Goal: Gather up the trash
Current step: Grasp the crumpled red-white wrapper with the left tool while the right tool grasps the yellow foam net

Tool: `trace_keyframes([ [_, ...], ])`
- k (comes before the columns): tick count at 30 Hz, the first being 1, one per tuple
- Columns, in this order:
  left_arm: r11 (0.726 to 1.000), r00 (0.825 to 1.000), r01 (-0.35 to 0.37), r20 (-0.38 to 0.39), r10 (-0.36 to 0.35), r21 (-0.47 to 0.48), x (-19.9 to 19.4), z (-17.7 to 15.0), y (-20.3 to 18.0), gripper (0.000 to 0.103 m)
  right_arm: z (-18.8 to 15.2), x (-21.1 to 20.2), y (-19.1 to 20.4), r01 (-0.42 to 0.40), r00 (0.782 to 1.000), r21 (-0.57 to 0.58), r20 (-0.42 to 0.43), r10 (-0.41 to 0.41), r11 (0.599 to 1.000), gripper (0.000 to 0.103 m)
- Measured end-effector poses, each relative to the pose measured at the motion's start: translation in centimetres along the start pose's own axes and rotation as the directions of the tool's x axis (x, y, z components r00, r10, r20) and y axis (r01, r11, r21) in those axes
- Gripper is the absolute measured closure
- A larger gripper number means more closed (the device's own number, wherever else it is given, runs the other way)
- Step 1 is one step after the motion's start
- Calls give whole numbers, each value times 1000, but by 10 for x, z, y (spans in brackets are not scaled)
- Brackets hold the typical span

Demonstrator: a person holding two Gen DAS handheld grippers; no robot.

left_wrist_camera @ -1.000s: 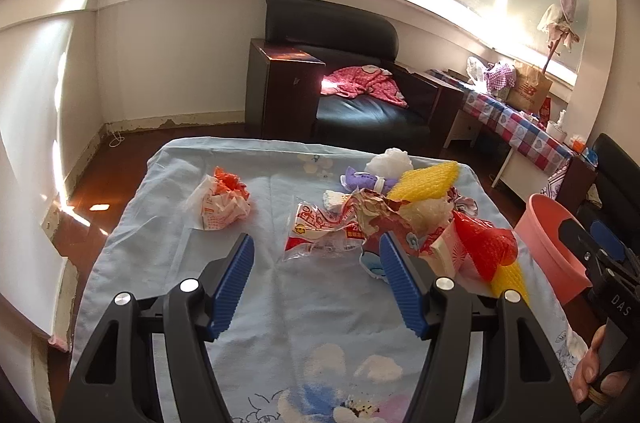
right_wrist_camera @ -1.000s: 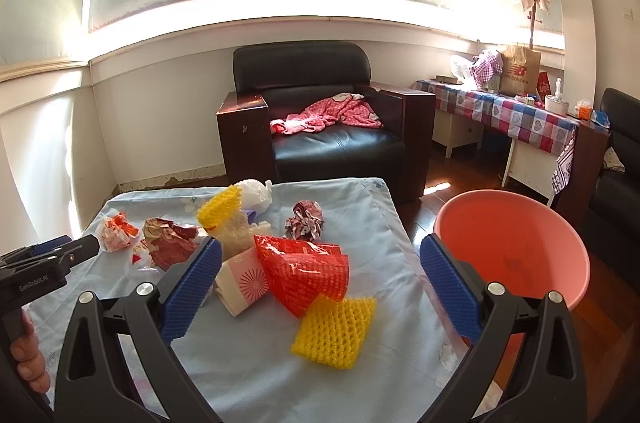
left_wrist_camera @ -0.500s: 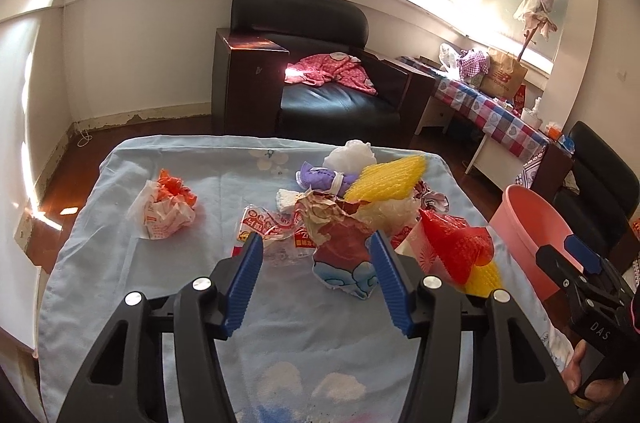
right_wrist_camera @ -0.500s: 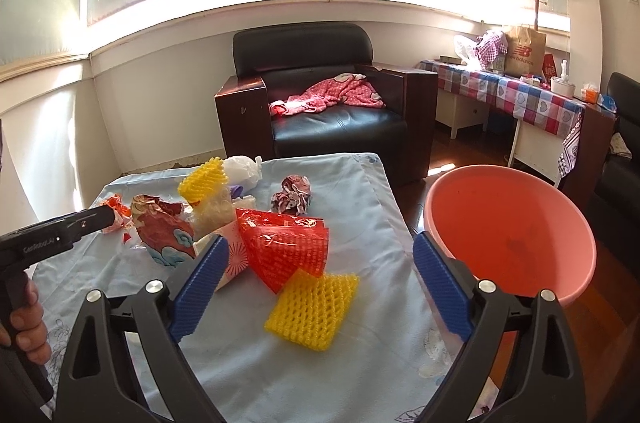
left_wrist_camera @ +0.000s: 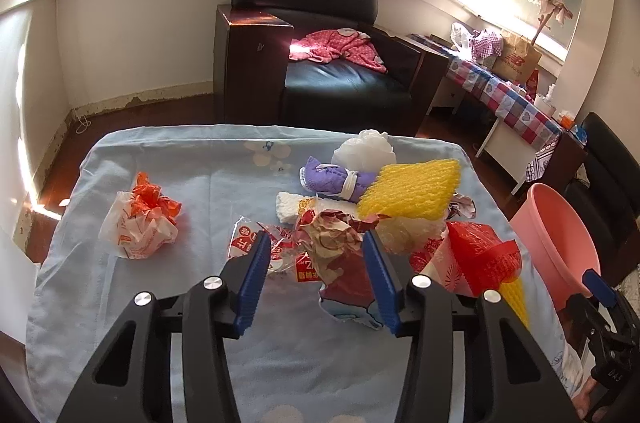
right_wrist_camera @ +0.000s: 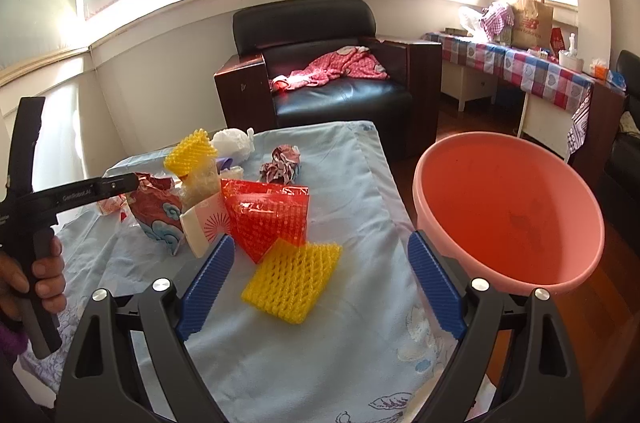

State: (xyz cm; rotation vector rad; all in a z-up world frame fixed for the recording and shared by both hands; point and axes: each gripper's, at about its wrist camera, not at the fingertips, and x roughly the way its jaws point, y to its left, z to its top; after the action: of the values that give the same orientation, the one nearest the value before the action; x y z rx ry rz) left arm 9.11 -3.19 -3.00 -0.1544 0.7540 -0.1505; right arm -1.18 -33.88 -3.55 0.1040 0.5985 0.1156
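Blue-padded left gripper (left_wrist_camera: 316,275) closing around crumpled red-and-brown paper wrapper (left_wrist_camera: 340,259), pads not yet pressing. Right gripper (right_wrist_camera: 320,279) spread wide; yellow foam net sleeve (right_wrist_camera: 292,283) between; pink plastic basin (right_wrist_camera: 508,211) at two o'clock.

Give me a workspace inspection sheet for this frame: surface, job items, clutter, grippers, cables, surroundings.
Surface: table under a light blue cloth, wrinkled.
Job's things: crumpled red wrapper between the left gripper's jaws; flat yellow foam net ahead of the right gripper; red net, orange-white bag, purple mask on the cloth; pink basin empty, at the table's right edge.
Clutter: nothing seen beyond the trash.
Grippers: left gripper jaws just closing around the wrapper, grip unconfirmed; right gripper open, empty.
Cables: thin white cord on the floor by the wall.
Surroundings: black armchair, checkered side table.
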Motion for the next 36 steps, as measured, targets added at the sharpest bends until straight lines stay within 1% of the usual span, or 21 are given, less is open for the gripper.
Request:
trace_keyframes([
  [2,1000,1000,10,-21,-10,-9,6,3,3,67,0,3,-2,-6,1000,1,-13,6,1000,14],
  [3,1000,999,19,-29,-20,-14,9,4,5,76,0,4,-2,-9,1000,3,-16,9,1000,14],
  [4,999,999,26,-33,-26,-19,10,5,6,81,0,5,-3,-11,1000,4,-20,11,1000,14],
  [7,999,999,31,-24,-32,-14,8,8,6,85,3,9,-5,-21,999,9,-31,21,1000,14],
  [10,1000,1000,27,-7,-27,2,0,10,4,87,4,13,-8,-37,998,21,-44,38,999,14],
  [15,999,999,25,20,-25,44,-26,13,-6,88,0,24,-11,-65,994,47,-85,69,997,14],
  [18,996,999,21,39,-24,83,-41,14,-13,89,-3,34,-16,-92,987,79,-128,101,993,23],
  [20,995,999,18,45,-23,102,-49,15,-17,89,-3,38,-19,-104,981,104,-151,119,989,24],
  [24,994,997,35,58,-41,99,-63,18,-21,89,-5,47,-21,-124,970,133,-192,148,983,25],
  [26,994,996,48,67,-54,94,-68,20,-22,89,-5,51,-21,-125,965,133,-216,152,983,28],
  [27,994,996,54,71,-61,94,-70,21,-24,89,-6,53,-20,-128,960,131,-231,156,983,32],
  [30,993,994,66,78,-73,98,-73,23,-29,89,-9,59,-16,-135,947,127,-276,166,983,34],
  [32,992,993,73,80,-82,103,-74,24,-33,89,-13,63,-13,-132,939,120,-304,163,984,40],
  [33,991,993,76,81,-85,106,-75,24,-35,89,-15,66,-11,-123,934,113,-322,154,986,44],
  [34,991,993,80,82,-89,108,-75,25,-37,89,-15,65,-9,-111,938,99,-317,138,989,47],
  [35,990,992,83,83,-93,110,-76,25,-38,89,-16,65,-8,-113,936,92,-325,137,989,54],
  [36,990,992,86,84,-96,112,-76,25,-39,89,-17,65,-6,-100,938,77,-326,120,992,61],
])
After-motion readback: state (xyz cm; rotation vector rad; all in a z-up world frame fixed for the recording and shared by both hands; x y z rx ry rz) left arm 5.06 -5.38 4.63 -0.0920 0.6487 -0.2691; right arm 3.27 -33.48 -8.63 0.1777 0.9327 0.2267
